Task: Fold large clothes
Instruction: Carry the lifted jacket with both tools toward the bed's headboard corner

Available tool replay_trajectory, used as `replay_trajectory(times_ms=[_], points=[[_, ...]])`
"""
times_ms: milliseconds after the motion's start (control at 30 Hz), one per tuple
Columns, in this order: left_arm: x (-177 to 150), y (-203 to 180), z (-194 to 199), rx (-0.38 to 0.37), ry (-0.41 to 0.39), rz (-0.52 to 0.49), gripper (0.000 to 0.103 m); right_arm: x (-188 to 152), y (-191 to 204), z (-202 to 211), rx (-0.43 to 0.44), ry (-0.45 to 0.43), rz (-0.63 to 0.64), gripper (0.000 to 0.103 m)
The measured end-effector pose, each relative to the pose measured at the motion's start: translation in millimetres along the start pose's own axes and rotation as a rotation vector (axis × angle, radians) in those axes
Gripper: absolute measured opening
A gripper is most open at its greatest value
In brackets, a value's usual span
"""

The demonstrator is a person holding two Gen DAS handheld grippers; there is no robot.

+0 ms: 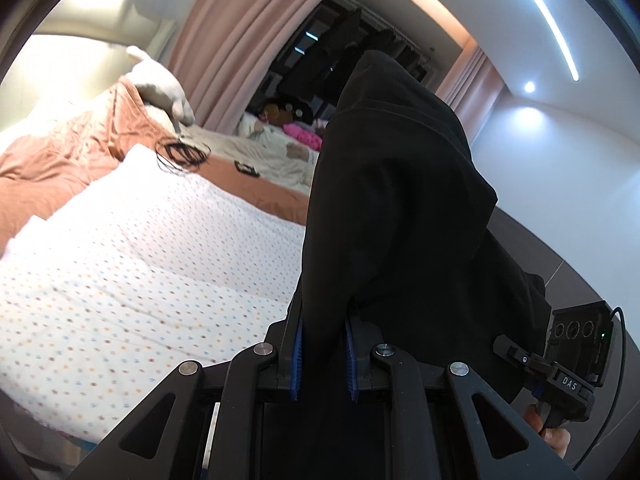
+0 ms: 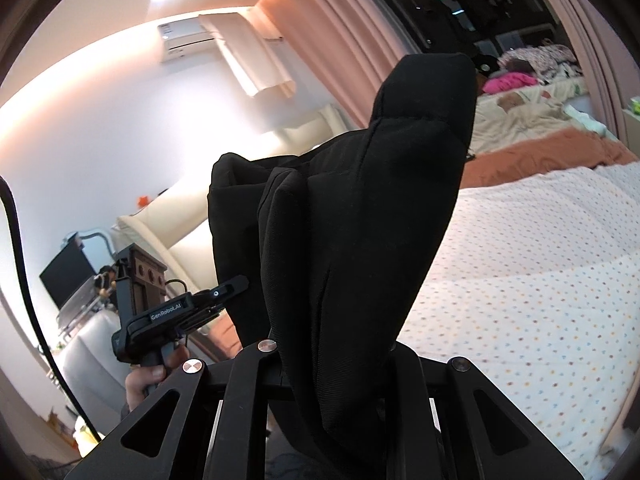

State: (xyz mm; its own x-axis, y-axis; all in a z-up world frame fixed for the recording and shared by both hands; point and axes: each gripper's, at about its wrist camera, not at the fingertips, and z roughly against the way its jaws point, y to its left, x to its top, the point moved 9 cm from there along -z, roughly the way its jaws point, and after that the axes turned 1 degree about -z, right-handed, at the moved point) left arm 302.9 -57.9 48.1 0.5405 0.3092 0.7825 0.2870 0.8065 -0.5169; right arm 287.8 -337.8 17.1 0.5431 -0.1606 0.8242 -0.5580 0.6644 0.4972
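Both fisheye views were brightly lit by a ceiling light strip and a glaring wall; edges curved and darkened, the dotted quilt slightly blurred.

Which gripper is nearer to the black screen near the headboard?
Left. The left gripper sits between the black screen and the right gripper, which is farther off. Both hold the black garment.
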Motion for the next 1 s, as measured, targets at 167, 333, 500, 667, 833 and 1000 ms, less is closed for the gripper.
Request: replay_trajectory(times_ms=[167, 333, 500, 667, 833, 1000], points=[[8.0, 9.6, 51.5, 0.014, -0.057, -0.013, 0.017, -11.5, 42.7, -3.7, 0.037, 0.007, 0.050, 0.017], [13.6, 26.2, 97.8, 0.034, -0.106, -0.010, 0.017, -22.6, 90.7, -14.0, 0.078, 0.024, 0.107, 0.017], [20.8, 45.1, 139.3, 0.053, -0.157, -0.005, 0.017, -35.5, 132.0, -26.7, 0.115, 0.045, 0.154, 0.017], [25.3, 64.8, 180.7, 0.076, -0.200, -0.002, 0.017, -47.2, 167.4, -45.7, 0.143, 0.068, 0.193, 0.017], [26.5, 89.6, 219.0, 0.105, -0.238, 0.017, 0.017, -67.1, 199.0, -63.9, 0.175, 0.097, 0.227, 0.017], [36.0, 123.6, 250.8, 0.145, -0.269, 0.029, 0.017, -81.2, 228.6, -90.6, 0.207, 0.128, 0.251, 0.017]])
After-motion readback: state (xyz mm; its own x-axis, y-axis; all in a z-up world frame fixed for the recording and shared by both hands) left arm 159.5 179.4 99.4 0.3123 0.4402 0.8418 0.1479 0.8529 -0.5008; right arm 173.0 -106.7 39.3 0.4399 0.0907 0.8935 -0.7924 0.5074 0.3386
